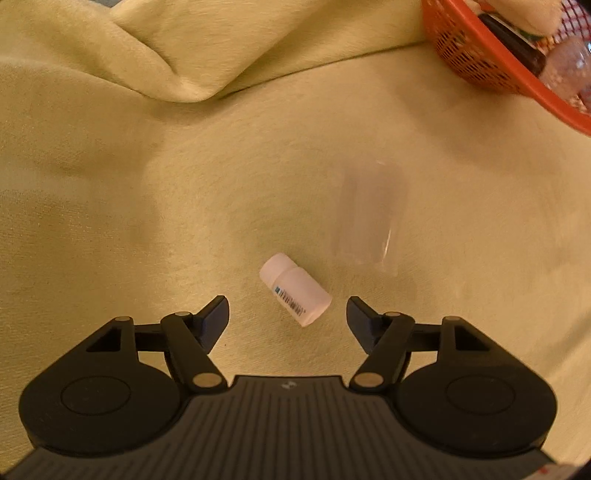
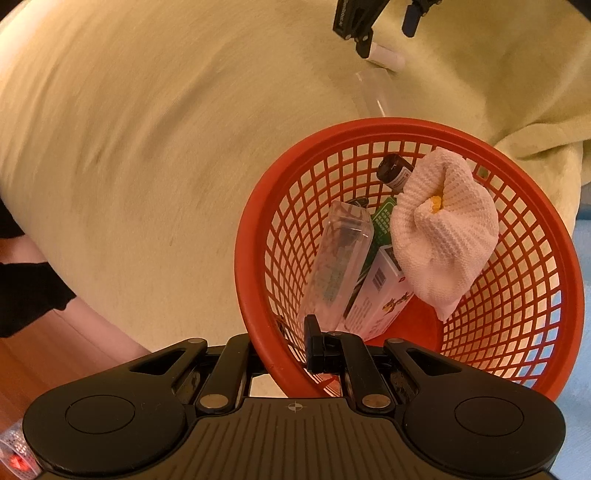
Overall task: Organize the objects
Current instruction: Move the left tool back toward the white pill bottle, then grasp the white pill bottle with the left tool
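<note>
A small white pill bottle (image 1: 295, 291) lies on its side on the yellow-green blanket (image 1: 147, 184), right between the tips of my left gripper (image 1: 286, 301), which is open and not touching it. In the right wrist view the same bottle (image 2: 388, 55) and left gripper (image 2: 386, 35) appear at the top. A clear plastic container (image 1: 369, 218) lies just beyond the bottle, to its right. My right gripper (image 2: 295, 350) is shut on the near rim of the orange mesh basket (image 2: 535, 229), one finger inside and one outside.
The basket holds a white knitted cloth (image 2: 443, 236), a dark brown bottle (image 2: 393, 170), a clear box (image 2: 340, 258) and a green-white carton (image 2: 380, 288). A blanket fold (image 1: 166, 62) rises at the back. A black sleeve (image 2: 29, 295) is at the left.
</note>
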A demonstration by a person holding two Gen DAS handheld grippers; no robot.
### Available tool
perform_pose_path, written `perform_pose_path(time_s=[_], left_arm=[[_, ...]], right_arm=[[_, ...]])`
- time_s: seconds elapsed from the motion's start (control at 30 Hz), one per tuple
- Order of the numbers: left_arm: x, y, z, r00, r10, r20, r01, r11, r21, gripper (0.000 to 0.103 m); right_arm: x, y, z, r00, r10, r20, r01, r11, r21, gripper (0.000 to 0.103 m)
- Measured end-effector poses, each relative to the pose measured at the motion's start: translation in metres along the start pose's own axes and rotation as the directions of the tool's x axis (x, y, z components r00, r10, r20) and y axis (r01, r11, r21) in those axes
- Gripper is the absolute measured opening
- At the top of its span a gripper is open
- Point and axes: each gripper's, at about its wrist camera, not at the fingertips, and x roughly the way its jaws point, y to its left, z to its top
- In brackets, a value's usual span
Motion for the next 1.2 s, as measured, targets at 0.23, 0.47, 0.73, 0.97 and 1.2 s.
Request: perform_pose_path(time_s=[0.23,0.47,0.73,0.97,1.2], left_arm=[[0.005,-0.009,0.005,1.0,-0.002,0.014,0.001,0.998,0.066,0.066],[0.011,-0.008,0.007,1.0,-0.02,0.015,0.019,0.993,0.114,0.066],[0.016,-0.011,0.005,0.997,-0.073,0.02,0.066,0.963,0.26,0.066],[0.023,-0.01,0.007,0.992,-0.124,-0.009,0.118,0.918,0.377,0.066],[0.033,0.0,0.012,0.985,-0.17,-0.043,0.173,0.904,0.391,0.066]], right_arm=[[-0.004,-0.004,0.0,1.0,0.015,0.013,-0.016,0.997,0.072,0.006],[-0.002,-0.003,0.0,0.999,0.043,0.028,-0.046,0.987,0.152,0.007],[-0.003,-0.006,0.003,0.998,0.056,0.039,-0.063,0.972,0.226,0.007],[-0.004,-0.015,0.007,0.996,0.068,0.061,-0.084,0.949,0.303,0.007],[-0.003,-0.014,0.004,0.995,0.076,0.063,-0.092,0.945,0.314,0.008]])
